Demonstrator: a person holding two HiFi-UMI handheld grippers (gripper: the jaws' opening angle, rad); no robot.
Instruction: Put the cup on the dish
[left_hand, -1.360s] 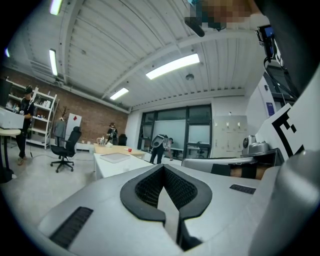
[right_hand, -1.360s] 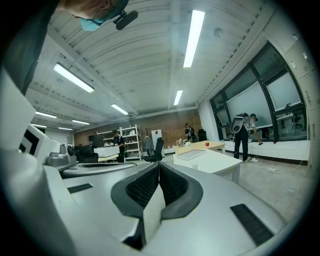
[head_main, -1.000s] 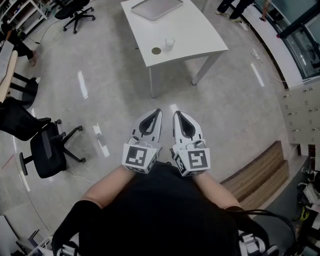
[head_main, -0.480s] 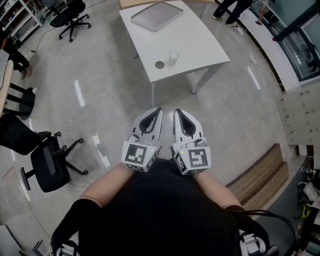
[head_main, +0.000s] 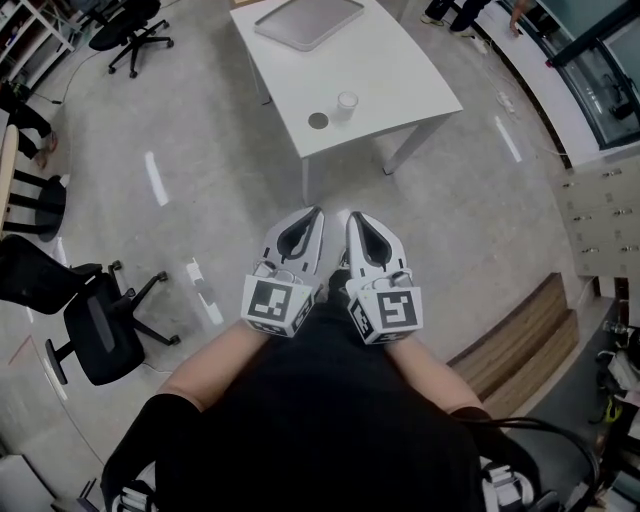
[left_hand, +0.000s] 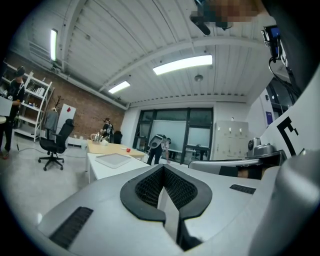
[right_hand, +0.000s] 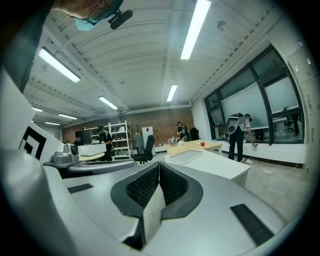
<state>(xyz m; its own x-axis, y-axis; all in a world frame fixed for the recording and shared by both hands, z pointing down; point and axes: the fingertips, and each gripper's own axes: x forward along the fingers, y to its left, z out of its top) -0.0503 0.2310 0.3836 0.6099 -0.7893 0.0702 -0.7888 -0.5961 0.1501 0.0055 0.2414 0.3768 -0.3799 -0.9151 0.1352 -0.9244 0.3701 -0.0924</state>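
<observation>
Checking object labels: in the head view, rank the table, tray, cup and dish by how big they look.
1. table
2. tray
3. cup and dish: both tiny, too alike to rank.

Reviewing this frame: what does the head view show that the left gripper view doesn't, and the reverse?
Only the head view: the cup and the dish, side by side near the front edge of the white table, cup not yet on the dish. Only the left gripper view: ceiling lights, a brick wall and people by the windows. Both: the table, the grey tray on it, and the left gripper, its fingers together and empty.
</observation>
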